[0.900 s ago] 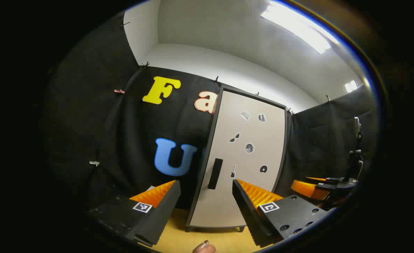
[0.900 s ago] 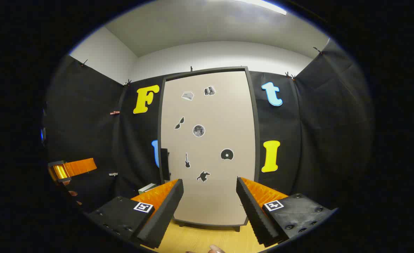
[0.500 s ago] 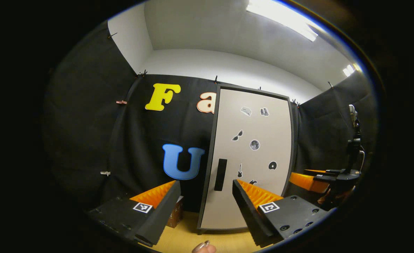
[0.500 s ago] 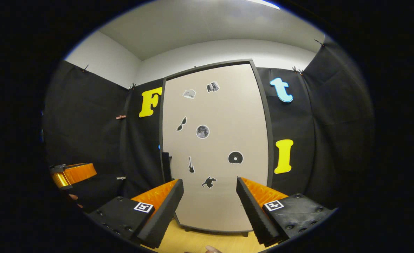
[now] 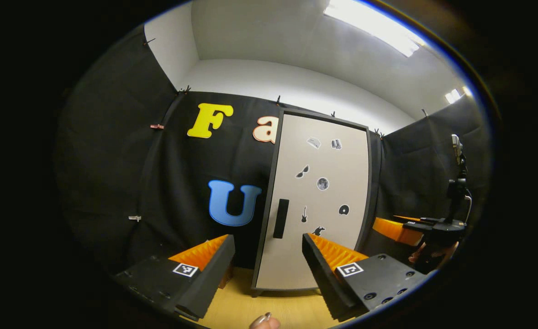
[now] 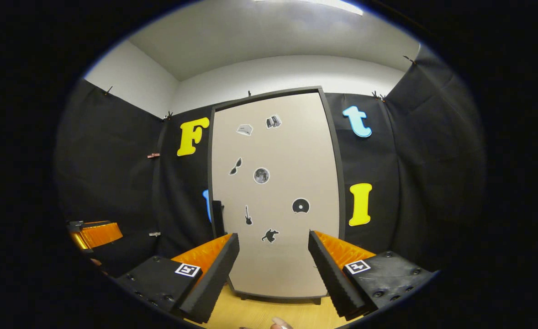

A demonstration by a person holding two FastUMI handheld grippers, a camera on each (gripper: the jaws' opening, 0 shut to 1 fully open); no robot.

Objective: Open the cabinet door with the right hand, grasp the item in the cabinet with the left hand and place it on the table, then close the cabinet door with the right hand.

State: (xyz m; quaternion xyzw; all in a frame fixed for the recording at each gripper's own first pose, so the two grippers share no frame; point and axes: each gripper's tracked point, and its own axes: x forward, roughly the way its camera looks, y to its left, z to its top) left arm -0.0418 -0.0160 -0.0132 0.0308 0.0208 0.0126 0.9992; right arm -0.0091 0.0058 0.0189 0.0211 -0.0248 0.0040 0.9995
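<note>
The cabinet door (image 6: 273, 192), closed, is standing at the counter's (image 6: 260, 313) back edge, its handle (image 5: 281, 218) along the left side. Right gripper (image 6: 273, 256) and left gripper (image 5: 268, 256) are hovering, fingers released; a misaimed reach risks slipping off the slim handle.

- Cabinet door (image 6: 273, 256): no word, brand or number legible on it; pictorial stickers only.
- Reference: round moon sticker (image 6: 261, 175), mid-door.
- Sunglasses sticker (image 6: 235, 166): just up-left of the moon sticker.
- Guitar sticker (image 6: 248, 214): below the moon sticker, slightly left.
- Disc sticker (image 6: 300, 205): lower right of the moon sticker.
- Dark figure sticker (image 6: 270, 236): directly below the moon sticker, lowest.
- Two top stickers (image 6: 245, 129): above the moon sticker; too small to identify.
- Left gripper (image 5: 268, 260) and right gripper (image 6: 273, 262): square black-and-white coded markers (image 5: 185, 269) on both finger mounts; no lettering.
</note>
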